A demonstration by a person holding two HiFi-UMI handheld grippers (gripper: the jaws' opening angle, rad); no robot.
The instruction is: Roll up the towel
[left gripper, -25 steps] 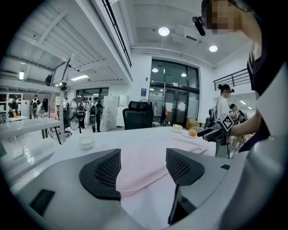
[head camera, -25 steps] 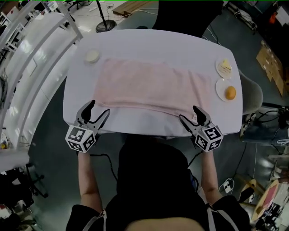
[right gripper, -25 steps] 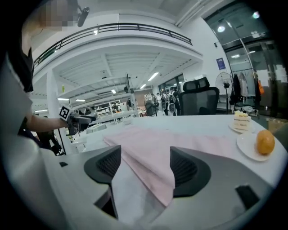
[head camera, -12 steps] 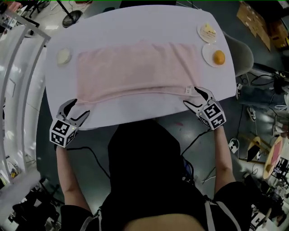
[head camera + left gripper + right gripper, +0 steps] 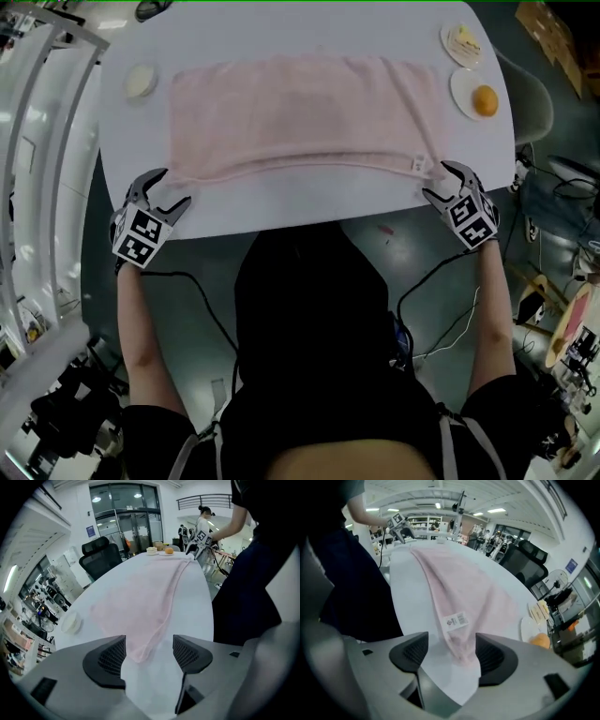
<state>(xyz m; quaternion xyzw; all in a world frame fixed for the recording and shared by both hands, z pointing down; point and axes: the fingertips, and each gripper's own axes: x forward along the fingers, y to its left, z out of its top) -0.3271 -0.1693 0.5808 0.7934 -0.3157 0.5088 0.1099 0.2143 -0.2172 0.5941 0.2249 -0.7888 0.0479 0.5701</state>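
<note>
Still unrolled, pink towel (image 5: 300,117) lying flat, near edge folded

Left tongs (image 5: 170,187) gape; right tongs (image 5: 439,180), just closing, apparently straddle the towel's (image 5: 300,112) corner.

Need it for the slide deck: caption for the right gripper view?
Right tongs, open but just closing, straddle the pink towel's labelled corner on the white table.

An open-plan lab or office: swivel chair (image 5: 100,556), glass doors (image 5: 125,524), ceiling strip lights (image 5: 497,511).
</note>
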